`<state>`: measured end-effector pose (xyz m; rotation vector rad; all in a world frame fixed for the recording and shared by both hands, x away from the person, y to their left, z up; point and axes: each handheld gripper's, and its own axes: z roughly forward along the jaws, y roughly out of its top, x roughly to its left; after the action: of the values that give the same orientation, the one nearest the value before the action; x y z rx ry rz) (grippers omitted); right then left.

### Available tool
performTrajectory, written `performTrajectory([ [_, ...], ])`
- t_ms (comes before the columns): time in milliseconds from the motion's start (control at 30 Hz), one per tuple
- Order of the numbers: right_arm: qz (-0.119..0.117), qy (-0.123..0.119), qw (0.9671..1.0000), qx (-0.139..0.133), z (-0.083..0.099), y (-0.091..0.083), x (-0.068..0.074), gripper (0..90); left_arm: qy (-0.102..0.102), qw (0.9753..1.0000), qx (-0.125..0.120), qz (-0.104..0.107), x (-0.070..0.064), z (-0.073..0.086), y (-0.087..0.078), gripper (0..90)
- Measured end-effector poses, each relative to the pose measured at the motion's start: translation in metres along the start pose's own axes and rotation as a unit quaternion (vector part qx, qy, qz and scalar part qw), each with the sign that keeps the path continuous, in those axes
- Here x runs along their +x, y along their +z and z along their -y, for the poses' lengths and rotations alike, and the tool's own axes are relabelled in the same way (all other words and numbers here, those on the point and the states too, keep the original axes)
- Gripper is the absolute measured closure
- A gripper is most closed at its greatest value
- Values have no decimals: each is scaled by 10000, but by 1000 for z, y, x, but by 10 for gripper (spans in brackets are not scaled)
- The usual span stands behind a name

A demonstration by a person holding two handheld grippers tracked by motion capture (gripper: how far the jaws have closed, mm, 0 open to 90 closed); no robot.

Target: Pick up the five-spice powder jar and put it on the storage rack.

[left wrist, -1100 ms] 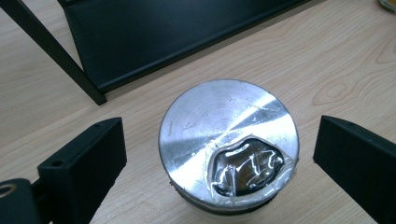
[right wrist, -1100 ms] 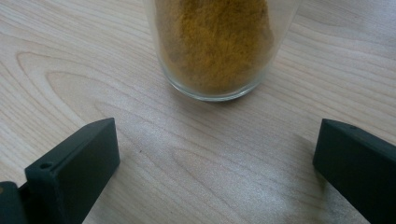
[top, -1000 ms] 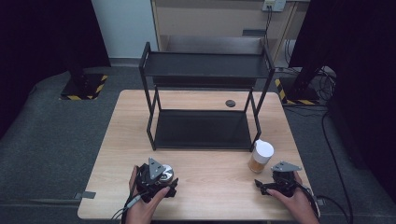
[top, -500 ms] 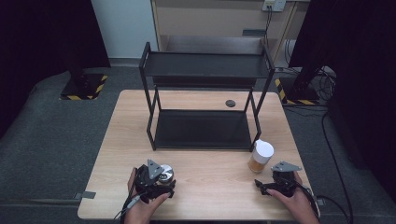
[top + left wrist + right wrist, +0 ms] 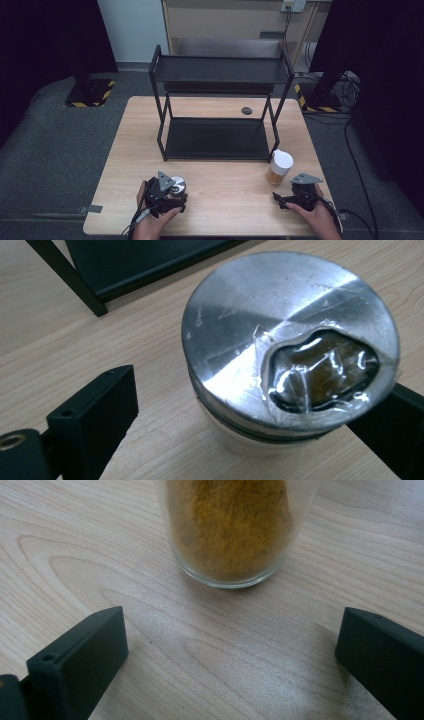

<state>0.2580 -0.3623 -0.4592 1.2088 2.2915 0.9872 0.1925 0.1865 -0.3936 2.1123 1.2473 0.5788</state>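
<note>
— Any writing, brand or number you can read anywhere here?

— None. The round brushed-metal lid [image 5: 280,335] of the small jar by the near left edge of the pale wooden table [image 5: 225,195] is bare metal, with only crinkled clear film over its opening.

— And the clear glass jar of orange-brown powder [image 5: 232,525] near the right edge?

— Its glass carries no label, and its white cap [image 5: 281,161] is blank.
</note>
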Motion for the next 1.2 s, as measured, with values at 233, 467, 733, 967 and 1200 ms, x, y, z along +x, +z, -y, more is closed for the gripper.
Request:
performTrajectory([
  [233, 0, 0, 10000, 0, 0, 0, 0, 14, -5, 10000, 27, 94, 3, 1, 4, 60],
  [467, 0, 0, 10000, -1, 0, 0, 0, 14, 14, 9998, 3, 205, 4, 3, 9, 70],
  [733, 0, -2, 10000, 0, 0, 0, 0, 14, -49, 9997, -42, 226, 5, 4, 14, 117],
  [967, 0, -1, 10000, -1, 0, 0, 0, 14, -16, 9996, -46, 281, 7, 3, 17, 186],
  [1200, 0, -1, 10000, -1, 0, 0, 0, 14, -59, 9988, -60, 477, 13, 4, 19, 292],
])
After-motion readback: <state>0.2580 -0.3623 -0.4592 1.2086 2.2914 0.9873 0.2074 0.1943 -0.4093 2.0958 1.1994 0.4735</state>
